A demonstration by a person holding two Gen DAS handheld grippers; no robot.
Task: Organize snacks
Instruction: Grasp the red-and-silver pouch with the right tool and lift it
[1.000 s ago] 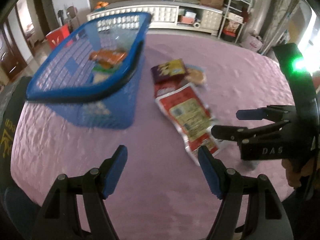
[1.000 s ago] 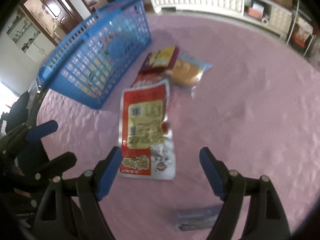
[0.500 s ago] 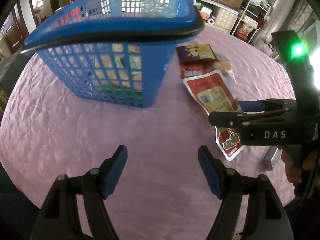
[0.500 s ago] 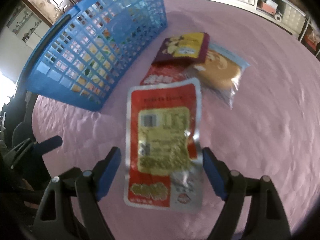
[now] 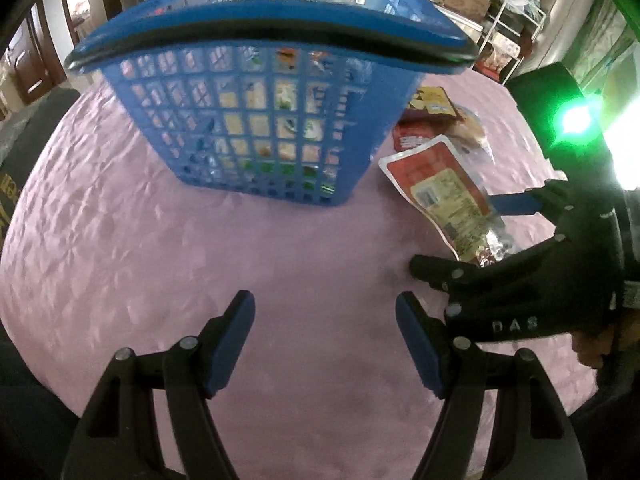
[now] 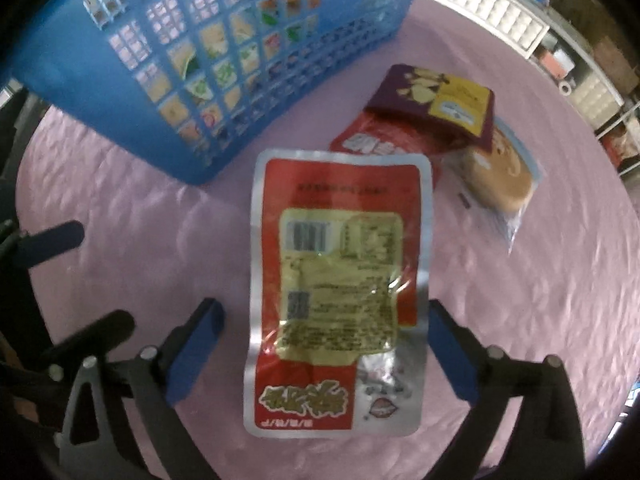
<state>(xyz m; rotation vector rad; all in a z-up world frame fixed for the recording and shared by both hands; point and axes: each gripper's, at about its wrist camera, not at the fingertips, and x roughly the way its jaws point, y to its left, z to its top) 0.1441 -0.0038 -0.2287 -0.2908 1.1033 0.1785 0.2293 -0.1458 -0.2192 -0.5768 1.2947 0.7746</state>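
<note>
Over the last second the right gripper [image 6: 324,344] has come down and forward over the red foil snack packet [image 6: 340,280], and its jaws have just been opening wider. The packet now lies between the two blue pads [image 6: 192,352], flat on the pink desk [image 6: 540,300]. The pads stand clear on either side and do not press on it, so the gripper is released and straddling, not yet grasping. I judge this to be the approach for the next pick: the packet is lined up for a pinch across its width, and what remains is to close and carry it to the blue basket [image 6: 200,64].

The basket stands just beyond the packet's far left corner, with several snacks already showing through its lattice. Three more packets lie past the red one: a purple and yellow one [image 6: 436,100] atop another red one [image 6: 384,140], with a bun in a clear wrapper [image 6: 500,176] beside them.

The left gripper [image 5: 324,340] has drawn closer to the basket, which now fills the top of its view. It is spread partway and empty, hovering over bare desk in front of the basket.

The right gripper points steeply down, almost straight at the desk; a hand [image 5: 592,344] holds it at the right edge of the left view. The left gripper tilts down less sharply.
</note>
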